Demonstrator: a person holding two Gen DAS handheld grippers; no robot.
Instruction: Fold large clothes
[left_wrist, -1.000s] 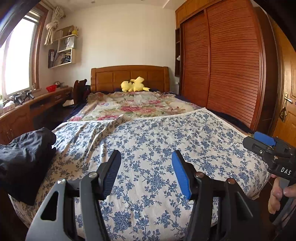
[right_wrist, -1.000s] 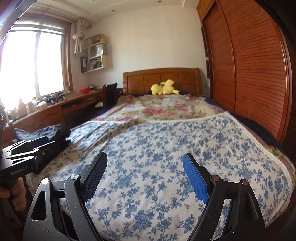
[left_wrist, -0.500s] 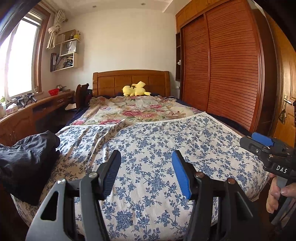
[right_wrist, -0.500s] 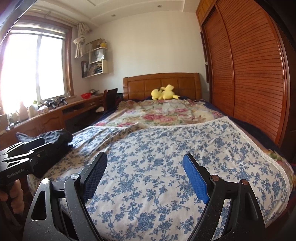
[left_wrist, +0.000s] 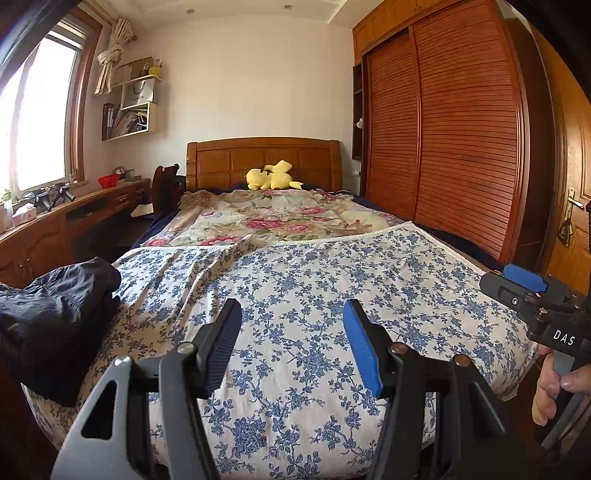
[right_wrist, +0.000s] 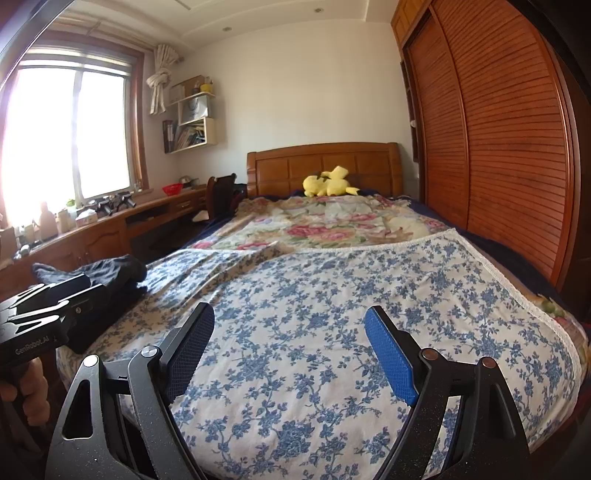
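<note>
At the foot edge of the bed (left_wrist: 436, 243), you are holding both tools above the blue-flowered sheet (left_wrist: 303, 295) that is lying spread across the near half of the mattress, its lace-trimmed far edge running side to side over a pink-flowered quilt (left_wrist: 280, 218). Your left tool (left_wrist: 291, 332) is hovering with its two pads partly spread and nothing between them; your right tool (right_wrist: 290, 349) is standing wider apart, also with nothing between its pads. Neither one is touching the cloth. At the bed's near left corner, a dark garment (left_wrist: 51, 314) is lying in a crumpled heap on the blue-flowered sheet, beside your left tool and well apart from your right. In the left wrist view your right hand (left_wrist: 554, 384) is gripping its handle at the right edge. At the head edge, a yellow plush toy (left_wrist: 271, 177) is lying against the wooden headboard (left_wrist: 258, 158). A slatted wardrobe (left_wrist: 454, 129) is standing along the bed's right side.
</note>
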